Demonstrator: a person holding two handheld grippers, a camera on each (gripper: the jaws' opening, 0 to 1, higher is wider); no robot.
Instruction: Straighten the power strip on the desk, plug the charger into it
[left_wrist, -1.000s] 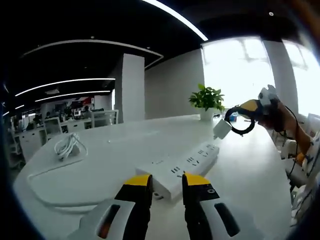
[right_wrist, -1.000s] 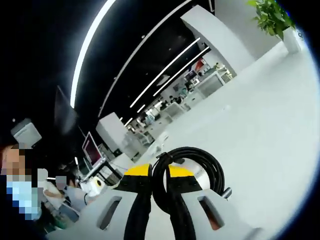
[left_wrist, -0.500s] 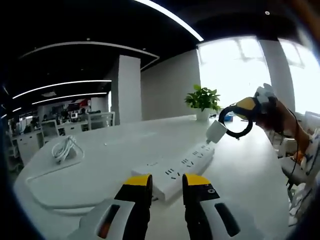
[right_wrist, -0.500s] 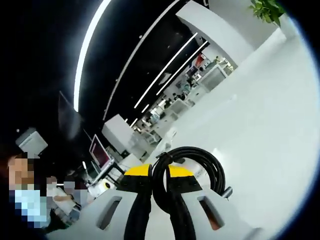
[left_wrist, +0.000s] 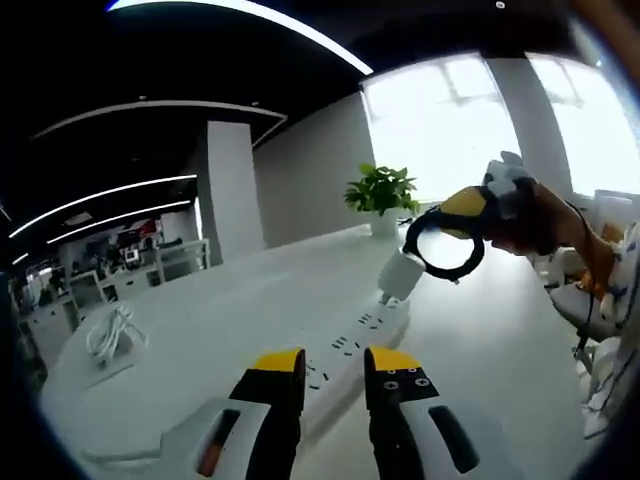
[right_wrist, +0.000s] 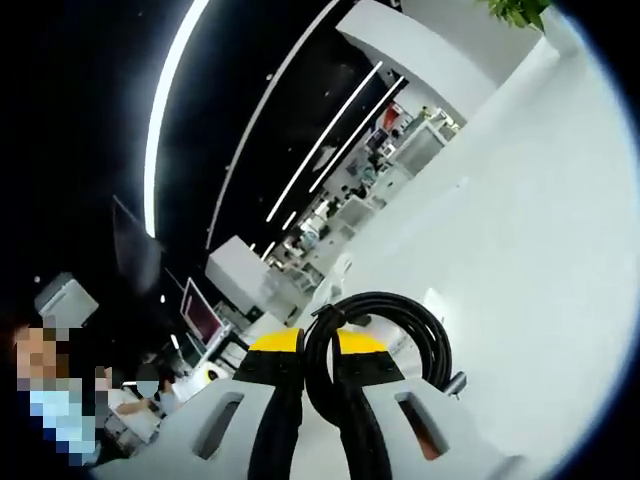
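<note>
A: Could any brand or writing be read?

B: None. The strip (left_wrist: 352, 358) showed only dark socket slots, and the charger (left_wrist: 399, 278) was plain white.

A: Where were those two?

B: In the left gripper view the strip lay on the white desk (left_wrist: 230, 320), running from just beyond the left gripper (left_wrist: 334, 365) toward the far right. Its near end was hidden behind the jaws. The charger hung just over the strip's far end; whether its prongs touched a socket was too small to tell.

A: And the jaws?

B: The left pair stood a little apart, holding nothing. The right gripper (left_wrist: 462, 205), seen from the left gripper view, carried the charger's black coiled cable (left_wrist: 444, 244). In the right gripper view the jaws were pinched on that cable (right_wrist: 375, 345), and the charger was out of sight below the coil.

A: Anything else?

B: A plant (left_wrist: 381, 190) at the desk's far end and a white cord bundle (left_wrist: 112, 335) at the left.
</note>
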